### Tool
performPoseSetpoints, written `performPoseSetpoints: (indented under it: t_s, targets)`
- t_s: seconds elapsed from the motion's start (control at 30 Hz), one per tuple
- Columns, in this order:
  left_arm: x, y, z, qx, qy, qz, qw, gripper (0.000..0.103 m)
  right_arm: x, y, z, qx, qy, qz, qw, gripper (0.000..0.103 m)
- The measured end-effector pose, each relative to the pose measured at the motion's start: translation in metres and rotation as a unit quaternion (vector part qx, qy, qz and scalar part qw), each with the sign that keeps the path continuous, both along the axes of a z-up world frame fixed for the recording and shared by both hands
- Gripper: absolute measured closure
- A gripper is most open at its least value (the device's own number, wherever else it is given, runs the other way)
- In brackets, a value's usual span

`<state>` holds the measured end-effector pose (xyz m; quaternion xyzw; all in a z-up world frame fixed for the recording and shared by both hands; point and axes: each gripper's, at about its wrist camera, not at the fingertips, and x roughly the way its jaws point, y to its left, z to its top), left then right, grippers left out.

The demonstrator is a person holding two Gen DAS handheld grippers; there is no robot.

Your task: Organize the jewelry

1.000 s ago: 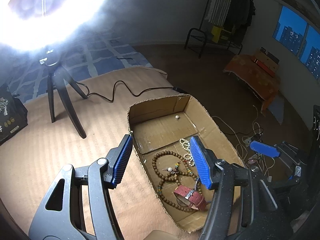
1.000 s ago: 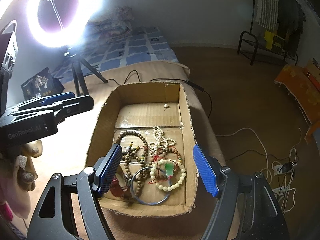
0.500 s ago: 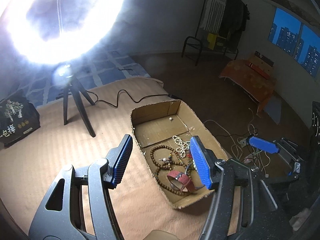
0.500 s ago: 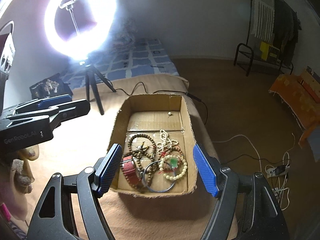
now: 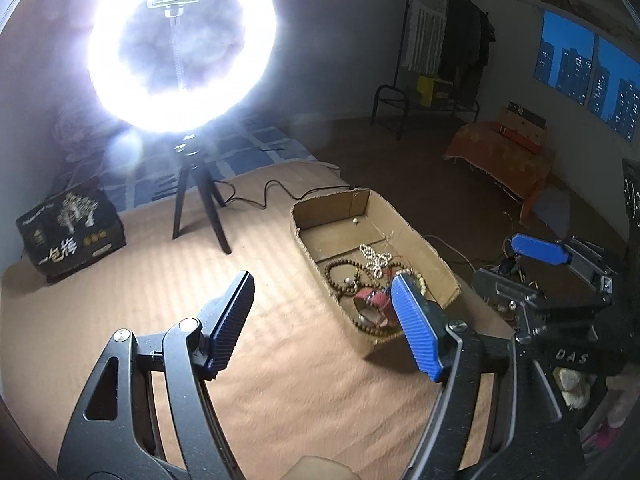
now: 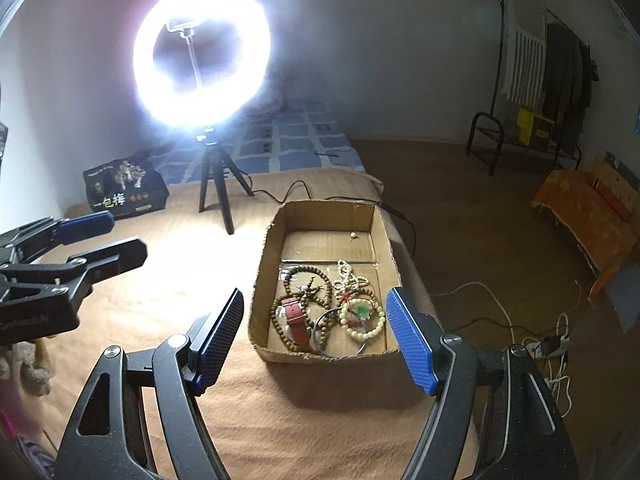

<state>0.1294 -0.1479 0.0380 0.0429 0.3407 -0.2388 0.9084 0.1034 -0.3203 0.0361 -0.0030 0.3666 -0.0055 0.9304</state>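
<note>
A shallow cardboard box (image 6: 264, 264) (image 5: 436, 264) lies on a tan blanket and holds tangled jewelry. Inside are brown wooden bead strings (image 6: 308, 280), a red-strap watch (image 6: 296, 318) (image 5: 376, 300), a pale bead bracelet with a green stone (image 6: 362, 314), a white bead string (image 5: 374, 258) and one loose pearl (image 6: 353, 235). My right gripper (image 6: 316, 334) hangs above the box's near end, open and empty. My left gripper (image 5: 324, 320) hovers over the blanket to the left of the box, its jaws opening, nothing between them.
A bright ring light on a black tripod (image 6: 216, 196) stands behind the box, its cable (image 5: 276, 196) trailing across the blanket. A dark printed box (image 6: 124, 194) sits at the back left. The bed edge drops to a brown floor with cables and a power strip (image 6: 548, 346).
Both grippers have pulled back and risen, so the box looks smaller and farther. The left gripper's jaws have spread wider. The jewelry in the box has not moved.
</note>
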Motion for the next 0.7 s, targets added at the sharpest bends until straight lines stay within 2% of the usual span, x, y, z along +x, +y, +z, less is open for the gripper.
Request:
performPoseSetpoints:
  t_s: [0.07,0.17,0.37,0.47,0.7]
  targets:
    - [-0.012,0.007,0.001,0.002,-0.005,0.003,1.0,0.028,-0.005,0.002,0.001,-0.004,-0.006,0.001,1.0,0.022]
    - [-0.027,0.014,0.001,0.001,-0.01,0.006,0.9999,0.022,-0.015,0.006,0.003,-0.008,-0.015,0.001,1.0,0.022]
    - [-0.052,0.019,0.006,0.003,-0.013,0.012,0.9998,0.021,-0.03,0.009,0.003,-0.01,-0.03,-0.001,0.999,0.022]
    - [-0.066,0.02,0.01,0.006,-0.028,0.008,0.9996,0.021,-0.035,0.012,0.004,-0.015,-0.039,0.0,0.999,0.021]
    - [-0.092,0.023,0.016,0.011,-0.063,0.007,0.9979,0.003,-0.041,0.012,0.004,-0.012,-0.051,-0.004,0.999,0.021]
